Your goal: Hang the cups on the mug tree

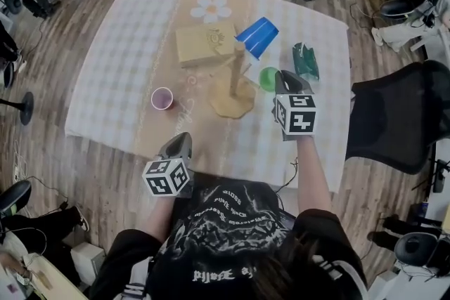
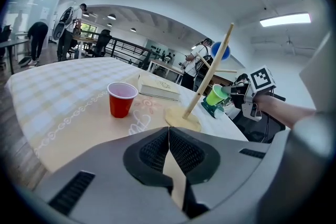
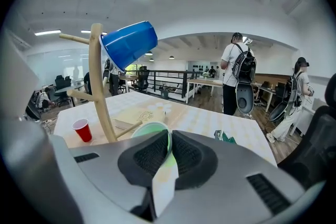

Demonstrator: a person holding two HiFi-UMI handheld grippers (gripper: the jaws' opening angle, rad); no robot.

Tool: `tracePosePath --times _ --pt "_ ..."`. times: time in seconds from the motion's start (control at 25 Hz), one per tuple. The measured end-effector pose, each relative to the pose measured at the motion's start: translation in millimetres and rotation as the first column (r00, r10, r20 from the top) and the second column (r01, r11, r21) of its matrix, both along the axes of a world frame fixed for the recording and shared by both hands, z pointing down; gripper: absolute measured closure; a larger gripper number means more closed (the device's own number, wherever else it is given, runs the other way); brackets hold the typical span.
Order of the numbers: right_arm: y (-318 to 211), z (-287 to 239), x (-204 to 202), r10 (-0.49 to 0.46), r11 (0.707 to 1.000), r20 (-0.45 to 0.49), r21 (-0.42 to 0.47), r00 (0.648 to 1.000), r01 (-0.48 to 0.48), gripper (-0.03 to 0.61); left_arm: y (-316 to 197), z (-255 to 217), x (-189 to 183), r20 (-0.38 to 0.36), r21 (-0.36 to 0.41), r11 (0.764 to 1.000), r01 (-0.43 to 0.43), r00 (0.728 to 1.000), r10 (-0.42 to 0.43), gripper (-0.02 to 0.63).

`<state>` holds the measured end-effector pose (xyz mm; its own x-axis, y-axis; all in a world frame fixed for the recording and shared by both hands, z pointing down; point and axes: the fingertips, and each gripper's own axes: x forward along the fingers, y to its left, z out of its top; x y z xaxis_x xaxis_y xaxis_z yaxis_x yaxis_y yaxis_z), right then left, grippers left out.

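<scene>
my right gripper (image 3: 169, 140) is pinching the green cup (image 1: 268, 78) by its rim, centre-right, just beside the mug tree (image 1: 236, 77). my left gripper (image 2: 168, 139) is resting closed, empty, lower left. blue cup (image 1: 257, 36) is hanging on the tree, upper centre; red cup (image 1: 162, 98) is standing left of centre.

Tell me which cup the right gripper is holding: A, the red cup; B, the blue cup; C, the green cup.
C: the right gripper is clamped on the rim of the green cup, while the red cup stands on the table and the blue cup hangs on the tree.
</scene>
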<state>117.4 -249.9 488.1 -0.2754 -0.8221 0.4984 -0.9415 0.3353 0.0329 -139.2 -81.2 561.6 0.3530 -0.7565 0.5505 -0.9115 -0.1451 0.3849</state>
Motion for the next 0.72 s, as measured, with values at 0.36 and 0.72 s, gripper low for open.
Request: tracePosePath --times 0.36,0.72 --pt "-16.0 4.9 -7.3 -0.017 1.0 -0.007 -0.002 1.0 0.017 0.545 5.1 2.1 -4.4 0.01 -0.017 0.999 0.035 0.999 -0.035 0.592" --pt "-30.2 11.0 -8.7 -0.025 1.0 -0.025 -0.009 0.999 0.024 0.545 7.2 4.3 -5.9 0.014 -0.03 0.998 0.056 0.998 -0.056 0.592"
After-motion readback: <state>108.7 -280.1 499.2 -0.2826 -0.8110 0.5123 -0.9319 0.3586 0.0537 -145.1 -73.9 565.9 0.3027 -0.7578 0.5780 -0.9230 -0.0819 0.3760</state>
